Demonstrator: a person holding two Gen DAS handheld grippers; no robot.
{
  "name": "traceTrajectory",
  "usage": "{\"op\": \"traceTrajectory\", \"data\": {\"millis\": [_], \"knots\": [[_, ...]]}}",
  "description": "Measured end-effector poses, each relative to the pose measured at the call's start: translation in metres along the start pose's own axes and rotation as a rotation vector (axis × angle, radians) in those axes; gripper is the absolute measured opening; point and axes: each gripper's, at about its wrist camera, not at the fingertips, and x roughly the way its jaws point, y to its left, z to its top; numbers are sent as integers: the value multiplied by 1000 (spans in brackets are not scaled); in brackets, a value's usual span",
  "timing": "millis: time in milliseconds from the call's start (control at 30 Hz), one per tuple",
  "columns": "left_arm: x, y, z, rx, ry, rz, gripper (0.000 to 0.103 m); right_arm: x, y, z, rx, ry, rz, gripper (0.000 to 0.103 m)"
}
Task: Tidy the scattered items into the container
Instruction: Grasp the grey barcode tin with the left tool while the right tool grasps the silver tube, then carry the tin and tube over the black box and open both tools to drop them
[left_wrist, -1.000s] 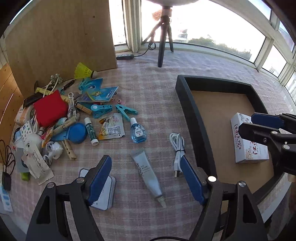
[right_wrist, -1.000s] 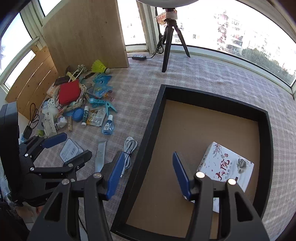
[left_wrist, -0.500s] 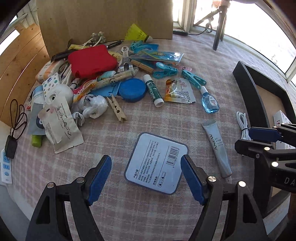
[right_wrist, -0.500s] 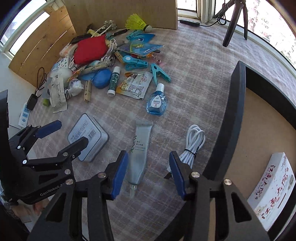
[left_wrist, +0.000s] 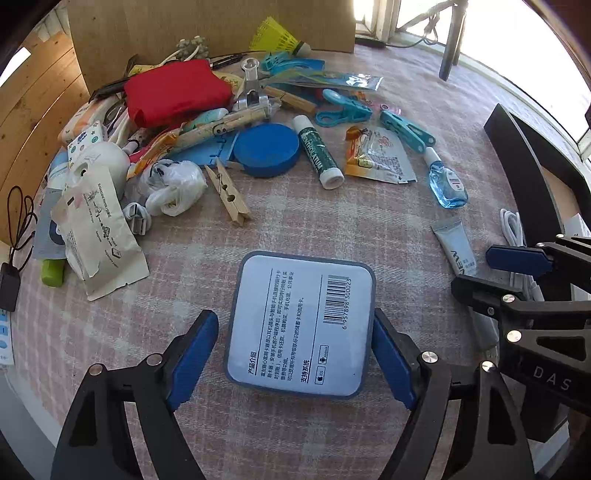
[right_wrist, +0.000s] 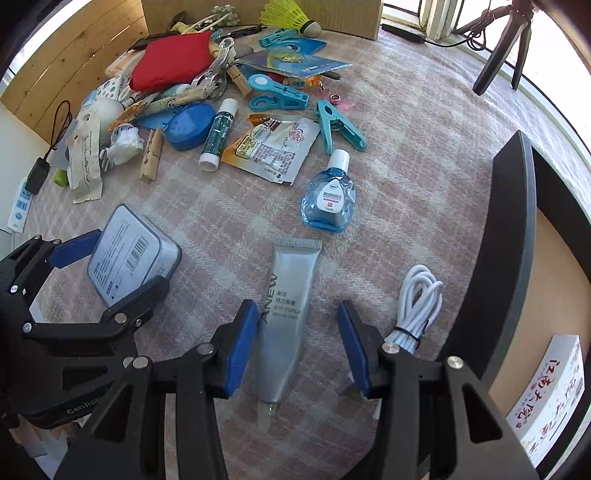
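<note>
We straddle the square tin (left_wrist: 299, 325) with our left claw (left_wrist: 295, 354) spread; our right claw (right_wrist: 297, 343), also spread, straddles the grey tube (right_wrist: 284, 321).

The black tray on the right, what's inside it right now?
Inside the black tray, one white printed box lies on the brown floor. The tray's near wall and the frame edge hide the rest.

Two hand-held grippers (left_wrist: 295, 354) (right_wrist: 297, 343), three blue plastic clips (right_wrist: 341, 127), two wooden clothespins (left_wrist: 227, 194), one silver tube (right_wrist: 286, 317), one eye-drop bottle (right_wrist: 328, 197), one shuttlecock (left_wrist: 280, 35), one white cable (right_wrist: 419, 306)
</note>
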Motion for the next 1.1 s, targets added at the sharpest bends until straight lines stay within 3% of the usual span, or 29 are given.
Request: {"op": "traceTrajectory", "data": {"millis": [133, 433, 533, 700, 1100], "knots": [[1, 8, 2, -56, -7, -3, 68, 1, 13, -2, -88, -19, -72, 45], [1, 20, 1, -78, -37, 15, 67, -3, 12, -3, -92, -14, -48, 25], [2, 22, 1, -85, -37, 10, 67, -5, 7, -4, -73, -19, -33, 25], [1, 19, 6, -87, -44, 4, 67, -11, -12, -5, 27, -5, 71, 25], [-47, -28, 19, 24, -119, -53, 67, -66, -39, -10, 67, -121, 73, 25]]}}
